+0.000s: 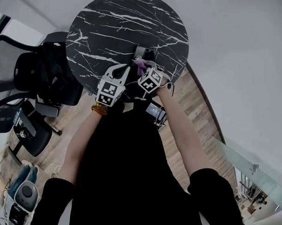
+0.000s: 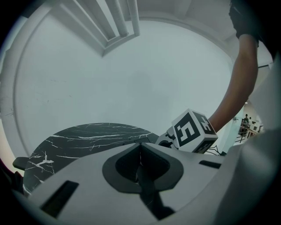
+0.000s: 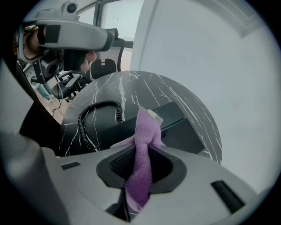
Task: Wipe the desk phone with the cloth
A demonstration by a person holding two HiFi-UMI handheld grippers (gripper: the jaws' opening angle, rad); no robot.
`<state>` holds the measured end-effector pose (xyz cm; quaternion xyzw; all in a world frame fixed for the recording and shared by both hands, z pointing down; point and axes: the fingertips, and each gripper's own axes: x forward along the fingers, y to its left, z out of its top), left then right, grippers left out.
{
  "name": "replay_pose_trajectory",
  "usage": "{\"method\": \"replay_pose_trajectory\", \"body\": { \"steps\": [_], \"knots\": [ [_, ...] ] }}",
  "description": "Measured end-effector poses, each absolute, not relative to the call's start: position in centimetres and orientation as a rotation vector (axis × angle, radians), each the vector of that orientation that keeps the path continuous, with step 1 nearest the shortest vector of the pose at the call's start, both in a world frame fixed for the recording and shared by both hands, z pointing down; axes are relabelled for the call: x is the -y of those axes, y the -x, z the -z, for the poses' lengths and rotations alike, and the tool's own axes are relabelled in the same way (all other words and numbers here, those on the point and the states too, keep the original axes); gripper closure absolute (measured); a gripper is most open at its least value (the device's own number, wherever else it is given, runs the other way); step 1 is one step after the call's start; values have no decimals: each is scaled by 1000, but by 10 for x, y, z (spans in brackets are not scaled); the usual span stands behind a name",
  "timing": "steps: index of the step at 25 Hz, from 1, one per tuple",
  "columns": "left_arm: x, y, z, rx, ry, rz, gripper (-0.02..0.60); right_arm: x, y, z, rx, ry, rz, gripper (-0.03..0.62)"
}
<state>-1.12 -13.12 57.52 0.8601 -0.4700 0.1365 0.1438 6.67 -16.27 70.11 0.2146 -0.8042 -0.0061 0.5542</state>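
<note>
The black desk phone (image 3: 175, 127) lies on the round black marble table (image 1: 107, 25), its coiled cord (image 3: 94, 118) looping to the left. In the head view the phone (image 1: 145, 53) sits near the table's near edge. My right gripper (image 3: 140, 154) is shut on a purple cloth (image 3: 142, 136), which sticks out over the phone; from above the cloth (image 1: 141, 64) shows at the right gripper (image 1: 143, 68). My left gripper (image 2: 140, 147) is shut with nothing in it, held just left of the right one (image 1: 125, 69), and sees that gripper's marker cube (image 2: 193, 131).
Black office chairs (image 1: 40, 78) stand left of the table on the wooden floor. A white wall runs behind the table and a glass railing (image 1: 250, 164) is at the right. The left gripper's grey body (image 3: 70, 30) fills the right gripper view's upper left.
</note>
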Motion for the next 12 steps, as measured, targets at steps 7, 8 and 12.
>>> {"method": "replay_pose_trajectory", "body": {
  "steps": [7,8,12],
  "knots": [
    [129,16,-576,1368,-2472,-391,569,154,-65,-706,1900,-488,10,505],
    [128,15,-577,1365,-2471,-395,569,153,-65,-706,1899,-488,12,505],
    [127,14,-576,1367,-2476,-395,569,151,-65,-707,1901,-487,14,505]
  ]
}}
